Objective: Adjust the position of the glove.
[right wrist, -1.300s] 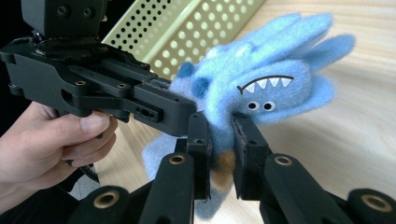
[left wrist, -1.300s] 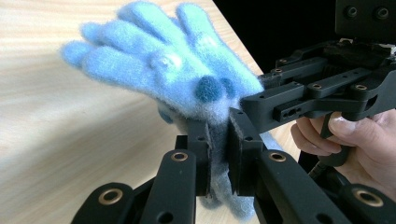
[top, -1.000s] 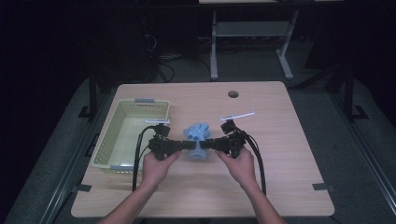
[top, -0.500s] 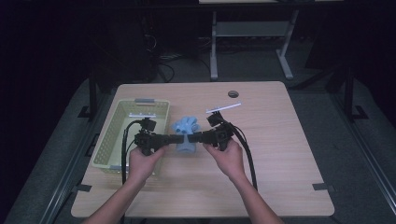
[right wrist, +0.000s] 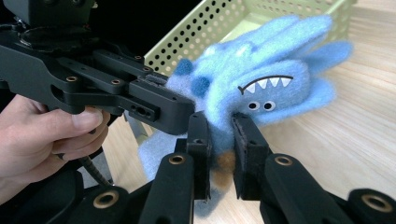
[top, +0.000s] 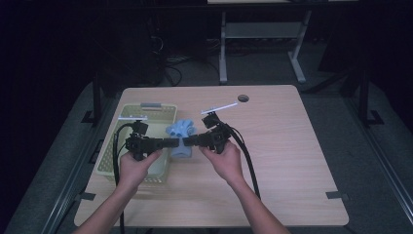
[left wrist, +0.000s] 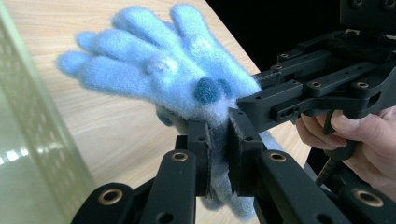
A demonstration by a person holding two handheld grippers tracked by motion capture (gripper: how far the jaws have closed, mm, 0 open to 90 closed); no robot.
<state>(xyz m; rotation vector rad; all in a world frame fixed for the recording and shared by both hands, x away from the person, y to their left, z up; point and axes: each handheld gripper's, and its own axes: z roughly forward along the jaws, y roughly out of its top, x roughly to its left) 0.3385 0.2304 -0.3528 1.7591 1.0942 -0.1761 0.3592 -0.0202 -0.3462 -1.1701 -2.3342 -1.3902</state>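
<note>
The counter (top: 272,146) is light wood, in a dark room with a grey floor (top: 341,78). A yellow basket (top: 146,114) sits on its left side. Just right of it, both grippers hold a fluffy blue glove (top: 181,131) up. The left gripper (top: 173,143) has its fingers clamped on the glove. The right gripper (top: 187,141) does too.

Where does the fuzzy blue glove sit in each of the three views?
High view: the blue glove is left of centre, between the two tools, just right of the green basket.
Left gripper view: upper centre, above the closed jaws.
Right gripper view: centre-right, its toothy face showing.
Shared landmark: the green basket.
</note>
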